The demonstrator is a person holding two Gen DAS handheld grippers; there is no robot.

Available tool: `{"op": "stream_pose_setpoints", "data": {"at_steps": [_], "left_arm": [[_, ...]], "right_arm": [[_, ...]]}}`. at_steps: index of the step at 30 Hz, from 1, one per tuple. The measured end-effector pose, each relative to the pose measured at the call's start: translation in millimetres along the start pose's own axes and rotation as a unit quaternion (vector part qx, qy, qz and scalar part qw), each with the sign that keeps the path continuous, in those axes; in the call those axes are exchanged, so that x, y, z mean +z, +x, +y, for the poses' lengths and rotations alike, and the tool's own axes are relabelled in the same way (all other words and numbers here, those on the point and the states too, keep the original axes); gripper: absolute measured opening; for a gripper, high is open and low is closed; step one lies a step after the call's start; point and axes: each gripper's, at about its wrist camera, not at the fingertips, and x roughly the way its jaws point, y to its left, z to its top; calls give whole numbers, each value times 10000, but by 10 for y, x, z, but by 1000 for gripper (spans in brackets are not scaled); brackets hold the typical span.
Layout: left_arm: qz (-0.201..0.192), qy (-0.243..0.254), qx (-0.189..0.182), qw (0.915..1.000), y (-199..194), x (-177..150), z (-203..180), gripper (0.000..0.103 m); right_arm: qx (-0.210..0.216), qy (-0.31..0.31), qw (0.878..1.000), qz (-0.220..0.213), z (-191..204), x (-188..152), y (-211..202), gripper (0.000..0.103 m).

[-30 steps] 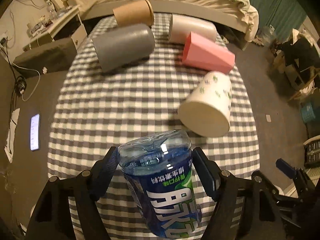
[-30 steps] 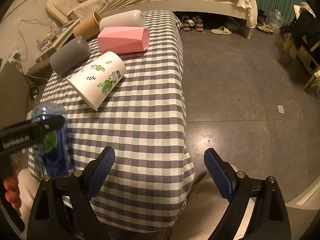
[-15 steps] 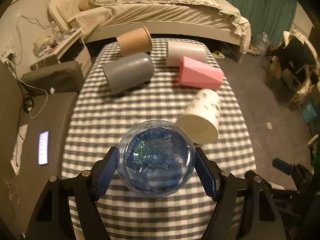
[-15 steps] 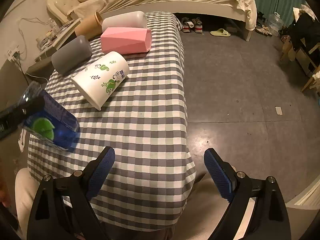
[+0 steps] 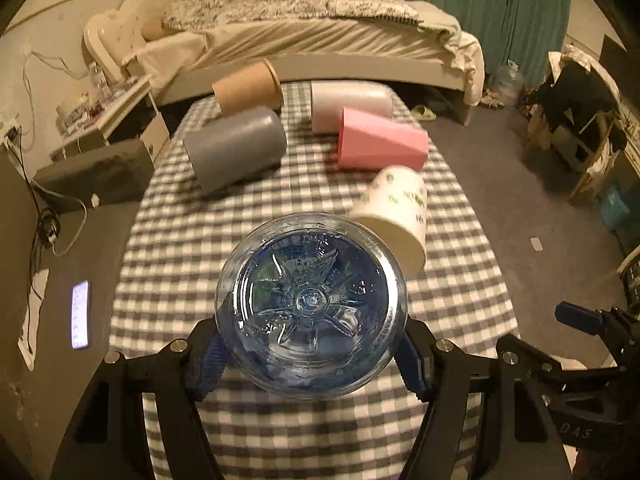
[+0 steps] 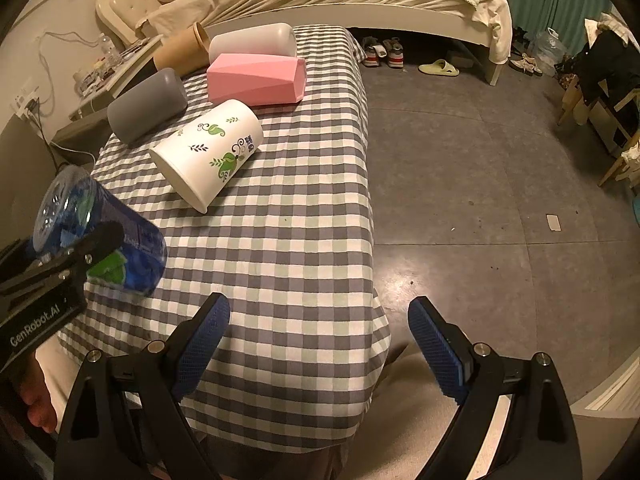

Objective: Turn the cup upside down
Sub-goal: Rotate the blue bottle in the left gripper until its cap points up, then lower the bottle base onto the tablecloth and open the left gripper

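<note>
The left claw [image 5: 312, 354] pinches the blue cup [image 5: 311, 306], a cut bottle bottom, holding it tilted in the air above the near end of the checkered worktop [image 6: 304, 216], base toward the camera. Beyond the blue cup, the white leaf-print cup [image 6: 208, 152] lies on its side. The right claw [image 6: 318, 354] is spread and holds nothing.

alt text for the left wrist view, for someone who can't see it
The left claw grips a clear blue plastic cup, its base facing the camera, above a checked table. Beyond it five cups lie on their sides: white patterned, pink, grey, brown, plain white.
</note>
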Motion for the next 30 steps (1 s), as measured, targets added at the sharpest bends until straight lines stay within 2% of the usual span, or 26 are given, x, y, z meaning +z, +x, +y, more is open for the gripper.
{"op": "stream_pose_setpoints", "data": {"at_steps": [4, 9, 18, 21, 23, 24, 30], "left_arm": [[-257, -47, -21, 9997, 15, 80, 49, 72], [-221, -94, -36, 9997, 170, 59, 91, 72], [-420, -21, -135, 9990, 201, 52, 90, 72], [-390, 0, -263, 9989, 194, 59, 81, 74], [-352, 31, -310, 9989, 180, 66, 61, 84], [-374, 44, -268, 9989, 161, 66, 47, 86], [-424, 113, -198, 9988, 11, 97, 4, 88]], "right_arm": [[5, -27, 9999, -100, 37, 32, -24, 91], [-27, -40, 9998, -194, 63, 91, -44, 91], [-106, -81, 9996, -254, 80, 130, -58, 91], [-115, -110, 9993, -326, 111, 143, -103, 91], [-100, -114, 9992, -381, 127, 152, -142, 91], [-93, -118, 9991, -401, 135, 158, -158, 91], [-86, -219, 9981, -563, 200, 181, -290, 91]]}}
